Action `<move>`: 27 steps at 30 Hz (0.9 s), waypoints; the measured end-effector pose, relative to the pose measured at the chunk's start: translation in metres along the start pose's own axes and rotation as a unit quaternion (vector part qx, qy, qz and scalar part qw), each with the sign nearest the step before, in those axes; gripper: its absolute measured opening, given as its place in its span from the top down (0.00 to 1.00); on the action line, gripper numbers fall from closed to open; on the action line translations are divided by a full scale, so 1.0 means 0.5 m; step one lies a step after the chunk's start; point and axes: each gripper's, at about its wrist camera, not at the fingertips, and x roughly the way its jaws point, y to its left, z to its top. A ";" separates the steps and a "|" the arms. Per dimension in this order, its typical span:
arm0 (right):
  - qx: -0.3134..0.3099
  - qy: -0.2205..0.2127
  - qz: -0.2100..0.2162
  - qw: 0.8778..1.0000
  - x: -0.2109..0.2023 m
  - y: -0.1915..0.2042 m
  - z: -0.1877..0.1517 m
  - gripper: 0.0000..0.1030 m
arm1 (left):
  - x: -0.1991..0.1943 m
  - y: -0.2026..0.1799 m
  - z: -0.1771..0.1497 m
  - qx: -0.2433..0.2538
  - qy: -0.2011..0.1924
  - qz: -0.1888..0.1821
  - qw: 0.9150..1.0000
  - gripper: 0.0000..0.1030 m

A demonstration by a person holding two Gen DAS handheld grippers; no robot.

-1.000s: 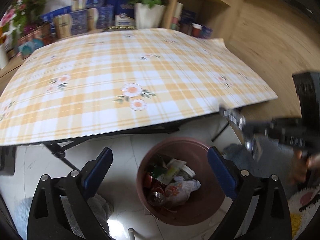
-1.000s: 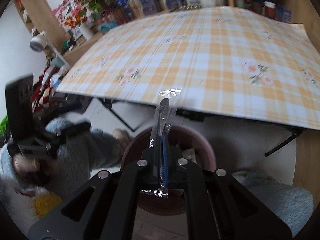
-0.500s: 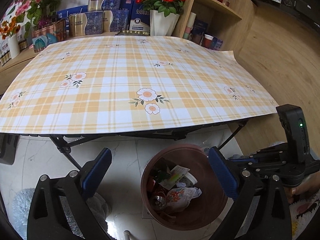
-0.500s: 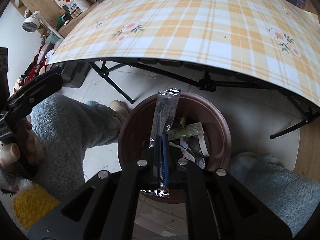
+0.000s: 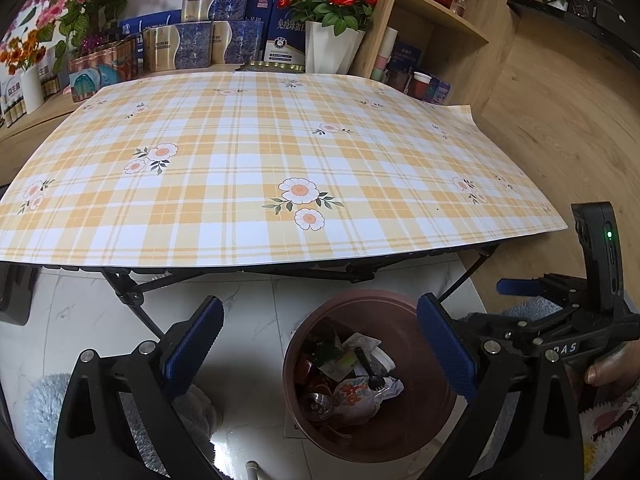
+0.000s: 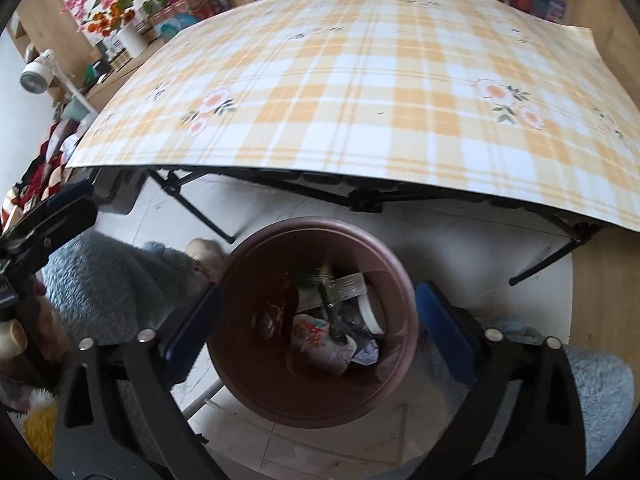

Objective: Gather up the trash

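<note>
A brown round bin stands on the white floor in front of the table; it also shows in the right wrist view. It holds several pieces of trash, among them a floral wrapper and a clear-wrapped dark utensil. My left gripper is open and empty above the bin's left side. My right gripper is open and empty right over the bin. The right gripper also shows at the right of the left wrist view.
A folding table with a yellow plaid floral cloth stands beyond the bin, its black legs on the floor. Boxes, flower vases and wooden shelves stand behind. Grey fluffy slippers flank the bin.
My right gripper has opened and let go of the wrapped utensil, which now lies in the bin. The left gripper stays open and has shifted slightly left.
</note>
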 end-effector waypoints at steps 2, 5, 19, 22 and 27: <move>0.006 -0.002 -0.007 1.000 -0.005 -0.010 0.002 0.06 | -0.001 -0.001 0.001 0.002 0.000 0.002 1.000 0.08; 0.009 -0.011 -0.013 1.000 -0.016 -0.019 0.006 0.06 | -0.001 -0.002 0.002 0.003 -0.001 0.007 1.000 0.07; -0.012 -0.171 -0.086 0.981 -0.260 -0.046 0.160 0.06 | -0.130 -0.035 0.177 0.027 -0.131 0.100 0.986 0.06; -0.007 -0.209 -0.093 0.973 -0.328 -0.051 0.190 0.06 | -0.175 -0.055 0.221 0.036 -0.167 0.117 0.978 0.06; 0.004 -0.249 -0.096 0.964 -0.395 -0.055 0.207 0.06 | -0.234 -0.090 0.265 0.051 -0.206 0.115 0.970 0.06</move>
